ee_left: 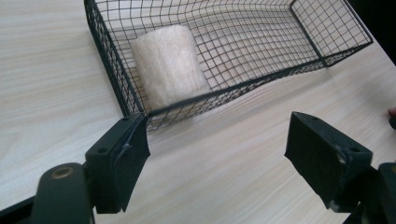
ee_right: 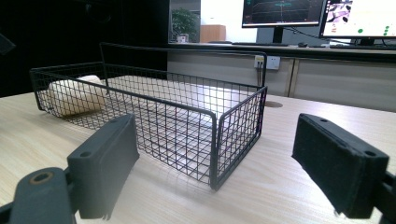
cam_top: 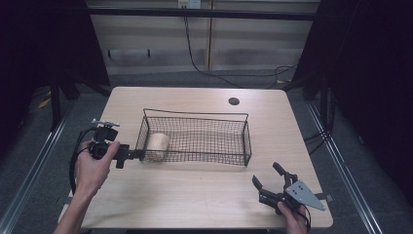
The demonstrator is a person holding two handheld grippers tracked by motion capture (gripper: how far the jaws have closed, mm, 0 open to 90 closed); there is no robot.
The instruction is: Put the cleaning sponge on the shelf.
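A black wire basket (cam_top: 243, 141) stands in the middle of the wooden table. Inside it, at its left end, lies a beige roll (cam_top: 158, 145) on its side. My left gripper (cam_top: 134, 155) is at the basket's near left corner, open, with nothing between its jaws. In the left gripper view the basket (ee_left: 116, 70) holds the roll (ee_left: 170, 65), and one fingertip (ee_left: 123, 158) of the left gripper (ee_left: 219, 163) sits right by the basket's corner. My right gripper (cam_top: 266, 174) rests open near the table's front right edge. In the right gripper view the right gripper (ee_right: 215, 172) faces the basket's (ee_right: 215, 140) right end, with the roll (ee_right: 74, 95) at the far end.
A round cable hole (cam_top: 234, 101) sits in the table (cam_top: 195, 195) behind the basket. Monitors (ee_right: 280, 11) stand on a counter beyond the table. Metal floor rails (cam_top: 341, 165) run along both sides of the table.
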